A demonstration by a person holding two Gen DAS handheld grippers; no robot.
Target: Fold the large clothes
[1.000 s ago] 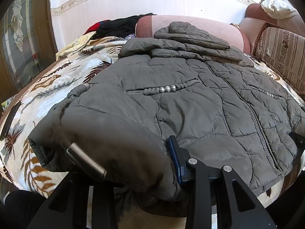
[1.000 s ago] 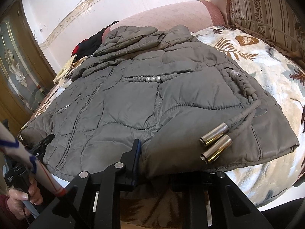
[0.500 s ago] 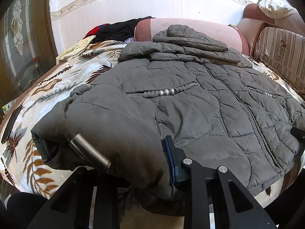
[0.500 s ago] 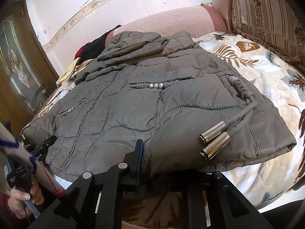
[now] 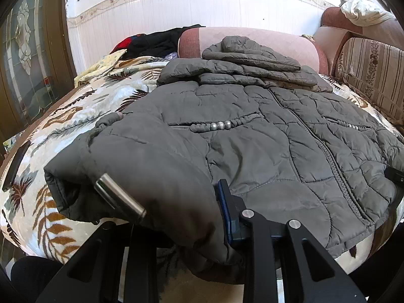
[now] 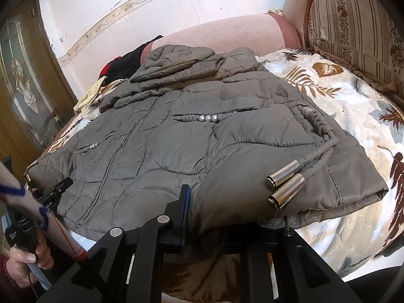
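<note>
Two claws (image 5: pixel 192 227) (image 6: pixel 217 217) on jacket hem (image 5: pixel 214 247)

Black gripper (image 5: pixel 192 217) frames are being shown with silver screws, blue pads; a dark red sleeve (image 6: pixel 5 275) is being worn.

Both cams sit low at the near edge of the bed (image 5: pixel 83 116), tilted down, super close to the jacket (image 5: pixel 252 151) hem. The left one looks from the jacket's left corner, the right one from its right corner. Both share the whole jacket, the pink bolster (image 6: pixel 227 38) and the white wall (image 5: pixel 176 7) behind.
</note>
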